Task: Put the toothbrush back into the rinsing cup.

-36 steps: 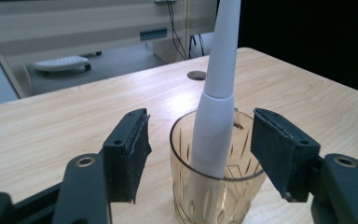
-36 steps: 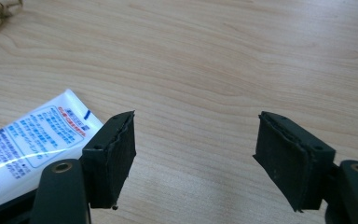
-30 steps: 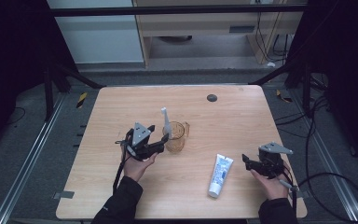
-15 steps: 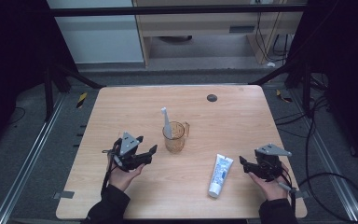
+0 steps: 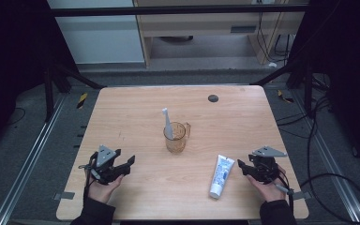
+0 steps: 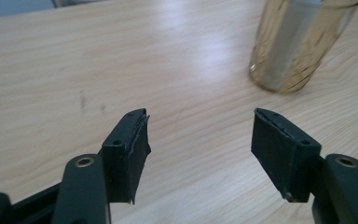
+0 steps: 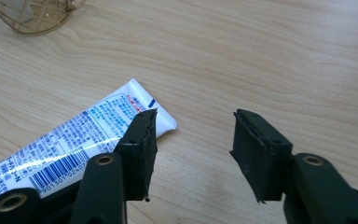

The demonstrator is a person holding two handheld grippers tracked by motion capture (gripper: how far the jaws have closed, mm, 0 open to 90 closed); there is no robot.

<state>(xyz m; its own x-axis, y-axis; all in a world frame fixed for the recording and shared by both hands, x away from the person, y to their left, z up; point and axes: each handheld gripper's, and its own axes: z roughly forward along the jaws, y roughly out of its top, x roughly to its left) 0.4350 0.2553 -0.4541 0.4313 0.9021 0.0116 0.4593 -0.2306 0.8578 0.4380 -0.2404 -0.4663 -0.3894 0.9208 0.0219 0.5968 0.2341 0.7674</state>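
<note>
A clear amber cup [image 5: 176, 137] stands at the table's middle with a white toothbrush [image 5: 167, 123] upright in it; the cup's base [image 6: 298, 46] is at the top right of the left gripper view. A white and blue toothpaste tube [image 5: 221, 176] lies flat at the front right, and in the right gripper view the tube [image 7: 70, 140] lies left of the jaws. My left gripper [image 5: 130, 164] is open near the front left, apart from the cup. My right gripper [image 5: 242, 169] is open just right of the tube; its jaws have just been closing with nothing between them.
A small dark round disc [image 5: 213, 98] sits near the table's far edge. The wooden table [image 5: 122, 112] is bordered by dark floor and metal rails. Cables trail on the floor at the right.
My left gripper has drawn back from beside the cup toward the front left of the table. My right gripper has stayed in place with its jaws narrower.
</note>
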